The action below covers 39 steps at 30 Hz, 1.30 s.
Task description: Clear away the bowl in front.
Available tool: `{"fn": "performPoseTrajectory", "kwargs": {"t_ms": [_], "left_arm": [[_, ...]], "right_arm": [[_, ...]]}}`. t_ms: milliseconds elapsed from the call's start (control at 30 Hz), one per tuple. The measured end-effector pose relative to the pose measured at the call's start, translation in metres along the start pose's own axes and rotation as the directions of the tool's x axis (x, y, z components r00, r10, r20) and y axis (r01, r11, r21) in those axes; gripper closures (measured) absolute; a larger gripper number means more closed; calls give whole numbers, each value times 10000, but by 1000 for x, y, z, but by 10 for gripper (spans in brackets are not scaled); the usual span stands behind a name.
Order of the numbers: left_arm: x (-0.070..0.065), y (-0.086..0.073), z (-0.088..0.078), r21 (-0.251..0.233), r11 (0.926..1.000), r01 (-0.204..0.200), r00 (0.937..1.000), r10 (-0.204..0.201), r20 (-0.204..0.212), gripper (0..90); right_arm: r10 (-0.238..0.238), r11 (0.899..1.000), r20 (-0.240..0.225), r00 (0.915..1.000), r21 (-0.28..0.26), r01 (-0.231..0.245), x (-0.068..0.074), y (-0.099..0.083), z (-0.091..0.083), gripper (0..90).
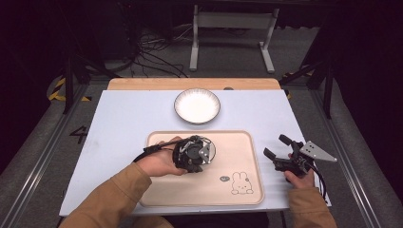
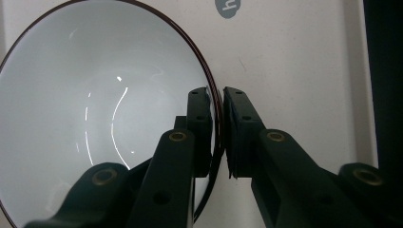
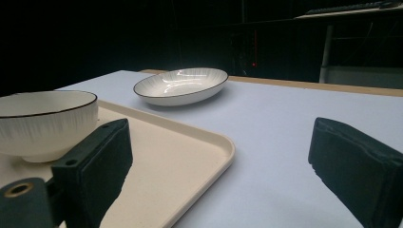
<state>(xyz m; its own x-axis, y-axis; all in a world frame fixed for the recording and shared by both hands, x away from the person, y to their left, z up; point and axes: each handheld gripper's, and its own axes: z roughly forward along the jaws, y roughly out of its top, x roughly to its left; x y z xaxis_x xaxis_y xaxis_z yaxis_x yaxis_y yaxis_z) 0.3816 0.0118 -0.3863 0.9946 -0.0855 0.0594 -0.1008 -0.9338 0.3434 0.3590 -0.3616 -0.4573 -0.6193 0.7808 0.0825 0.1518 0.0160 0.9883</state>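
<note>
A white bowl [image 2: 104,109] with a thin dark rim stands on the beige tray [image 1: 228,152], toward its upper left. My left gripper [image 2: 217,102] is shut on the bowl's rim, one jaw inside the bowl and one outside. In the high view the left gripper [image 1: 199,154] covers most of the bowl [image 1: 211,151]. My right gripper [image 1: 276,146] is open on the table, just right of the tray, with nothing between its jaws. In the right gripper view the bowl [image 3: 45,121] sits to the left of the open right gripper [image 3: 218,156].
A shallow white plate [image 1: 197,105] with a dark rim lies on the pale mat [image 1: 128,118] beyond the tray; it is also in the right gripper view as the plate [image 3: 180,85]. A bunny drawing [image 1: 241,183] marks the tray's near right corner. Dark floor and cables surround the table.
</note>
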Motion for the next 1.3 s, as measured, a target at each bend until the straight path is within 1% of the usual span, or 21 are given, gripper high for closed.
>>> {"fn": "performPoseTrajectory", "kwargs": {"t_ms": [67,133,267,300,433,467,533,567,700,733,800,867,933,967,1033,1067,1100,1133,1167,1233,1300], "left_arm": [[0,0,1,30,10000,36,9998,-36,188,810],[-2,1,4,202,9997,-156,9991,147,401,779],[-2,1,4,217,9997,-87,9993,79,376,758],[-1,0,4,79,9999,71,9991,-75,419,722],[-2,0,3,0,9999,110,9993,-110,351,619],[-2,-1,2,-119,9998,169,9991,-165,389,555],[-2,-1,1,-214,9995,236,9991,-228,347,502],[-1,-3,0,-369,9988,326,9992,-318,233,502],[0,-10,-7,-1017,9920,749,9971,-736,168,393],[0,-10,-7,-1017,9920,749,9971,-736,168,392],[0,-14,-11,-1371,9868,866,9962,-857,121,391],[-2,-19,-14,-1803,9775,1093,9940,-1094,95,391],[-4,-26,-20,-2338,9633,1316,9907,-1360,-24,391],[-4,-26,-20,-2338,9633,1316,9907,-1360,-24,390],[-5,-34,-25,-2804,9475,1537,9864,-1641,-137,390],[-6,-36,-27,-2962,9425,1548,9854,-1687,-220,389],[-6,-39,-29,-3179,9341,1628,9834,-1797,-243,388],[-8,-45,-33,-3574,9165,1794,9784,-2043,-326,388],[-8,-45,-33,-3574,9165,1794,9784,-2043,-326,387],[-11,-54,-38,-4055,8914,2023,9704,-2381,-393,387],[-13,-60,-41,-4402,8745,2039,9657,-2536,-566,385]], "right_arm": [[-5,10000,2,10000,3,5,0,0,0,80],[3,10000,2,10000,1,-3,0,0,0,79],[-11,10000,4,10000,1,11,0,0,0,80],[35,10000,-9,10000,-10,-35,0,0,0,80],[-12,10000,3,10000,3,12,0,0,0,80],[37,10000,-14,10000,-11,-37,1,0,0,80],[-26,10000,2,10000,7,26,0,0,0,80],[-30,10000,0,10000,7,30,0,0,0,80],[-54,10000,-7,10000,17,54,0,0,0,80],[-54,10000,-7,10000,17,54,0,0,0,80],[-68,10000,-8,10000,27,68,0,0,0,80],[-99,9999,-21,9999,48,100,1,0,0,82],[-111,9999,-17,9999,59,111,1,0,1,82],[-111,9999,-17,9999,59,111,1,0,1,82],[-119,9999,-18,9999,74,119,1,0,1,82],[-128,9999,-22,9999,81,129,1,0,1,83],[-160,9998,-30,9999,97,160,1,0,1,83],[-161,9998,-30,9999,107,162,1,0,1,84],[-161,9998,-30,9999,107,162,1,0,1,84],[-145,9998,-27,9999,120,146,1,0,1,84],[-161,9998,-38,9999,138,162,1,0,1,85]]}}
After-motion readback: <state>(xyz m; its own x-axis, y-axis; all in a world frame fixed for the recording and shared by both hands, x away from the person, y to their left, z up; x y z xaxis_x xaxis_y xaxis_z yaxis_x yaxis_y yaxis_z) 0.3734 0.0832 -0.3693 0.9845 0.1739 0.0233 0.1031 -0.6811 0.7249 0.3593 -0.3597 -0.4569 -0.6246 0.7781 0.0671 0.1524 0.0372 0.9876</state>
